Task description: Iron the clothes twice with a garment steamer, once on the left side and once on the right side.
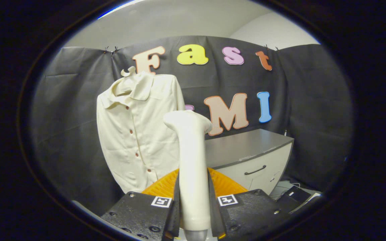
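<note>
Between the fingers of the tool (193,204): garment steamer (190,160), clamped upright by its handle, head forward for ironing. Beyond, left of the head: cream shirt (136,134) on a hanger, front presented. Right: grey cabinet (250,157).

You have one claw (193,201) in view, and its two fingers (174,204) press on the handle of one garment steamer (191,160), a single cream-coloured unit standing upright between them. Beyond the steamer you see one shirt (136,134) hanging on one hanger, whose hook (128,71) shows above the collar. Count four dark buttons (136,154) visible down the shirt's front. To the right of the steamer stands one cabinet (250,157), with one drawer carrying one curved handle (255,170). Two square marker tags (161,201) sit on the claw, one on each side.
</note>
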`<control>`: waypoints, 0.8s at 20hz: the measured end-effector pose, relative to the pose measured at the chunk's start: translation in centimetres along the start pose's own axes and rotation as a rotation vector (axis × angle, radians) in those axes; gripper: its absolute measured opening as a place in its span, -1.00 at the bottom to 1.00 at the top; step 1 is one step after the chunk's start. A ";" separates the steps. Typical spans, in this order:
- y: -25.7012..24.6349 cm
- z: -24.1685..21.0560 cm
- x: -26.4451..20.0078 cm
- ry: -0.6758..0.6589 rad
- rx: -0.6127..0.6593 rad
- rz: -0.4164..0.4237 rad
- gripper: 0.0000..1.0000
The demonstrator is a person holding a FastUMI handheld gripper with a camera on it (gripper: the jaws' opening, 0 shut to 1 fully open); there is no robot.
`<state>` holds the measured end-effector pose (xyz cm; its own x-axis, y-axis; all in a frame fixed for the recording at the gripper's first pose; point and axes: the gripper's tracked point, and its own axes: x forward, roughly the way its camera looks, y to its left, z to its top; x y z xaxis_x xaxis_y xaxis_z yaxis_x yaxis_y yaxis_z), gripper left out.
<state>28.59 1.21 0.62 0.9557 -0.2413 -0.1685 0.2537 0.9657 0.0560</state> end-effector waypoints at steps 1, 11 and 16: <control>1.1 -0.1 -0.4 0.001 0.010 -0.002 -0.28; 11.3 -1.5 1.7 0.016 -0.026 0.077 -0.30; 18.9 0.1 4.7 -0.064 -0.049 0.188 -0.31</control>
<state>37.92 18.33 1.01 0.9935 -0.0603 -0.0966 0.0637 0.9975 0.0320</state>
